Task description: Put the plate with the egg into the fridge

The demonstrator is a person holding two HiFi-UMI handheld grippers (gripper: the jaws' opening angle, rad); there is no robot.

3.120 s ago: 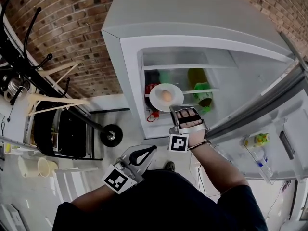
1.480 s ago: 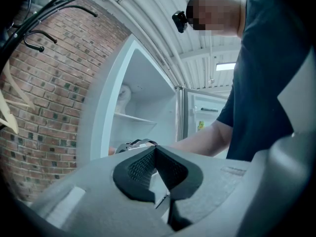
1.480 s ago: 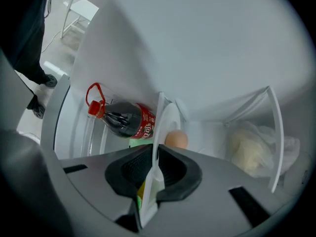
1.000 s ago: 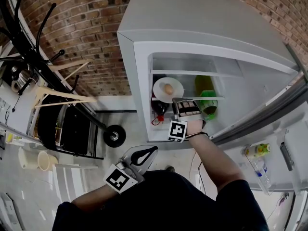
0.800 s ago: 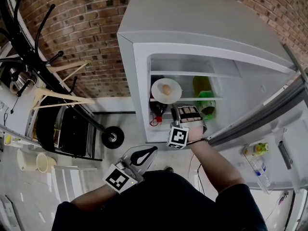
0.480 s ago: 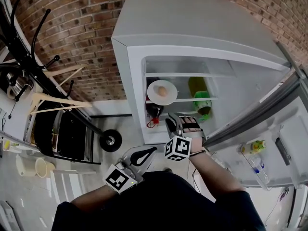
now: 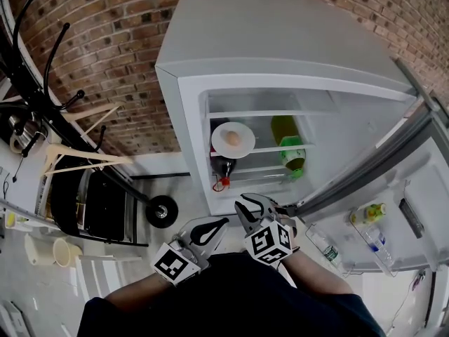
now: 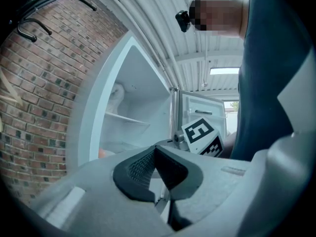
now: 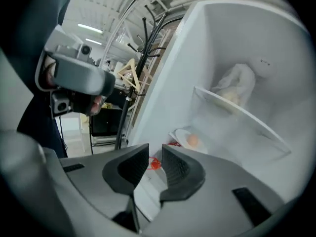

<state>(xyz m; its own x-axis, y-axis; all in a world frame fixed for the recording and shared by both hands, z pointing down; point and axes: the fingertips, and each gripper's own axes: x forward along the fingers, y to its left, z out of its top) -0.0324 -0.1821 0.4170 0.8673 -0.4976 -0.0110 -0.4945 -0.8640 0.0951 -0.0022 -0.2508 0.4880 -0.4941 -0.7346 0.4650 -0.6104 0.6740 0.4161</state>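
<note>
The plate [image 7: 223, 146] lies flat on the fridge shelf [image 7: 270, 149] with the egg [image 7: 232, 138] on top, ahead of the right hand-held gripper [image 9: 154, 154]. Its empty jaws are apart and have just been closing. The left hand-held gripper [image 8: 155, 153] is clenched on nothing.

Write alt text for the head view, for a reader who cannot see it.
A white plate holding an egg sits on a shelf inside the open fridge. Outside it, the right gripper is empty, its fingers apart though they have just been closing; the left gripper is shut.
</note>
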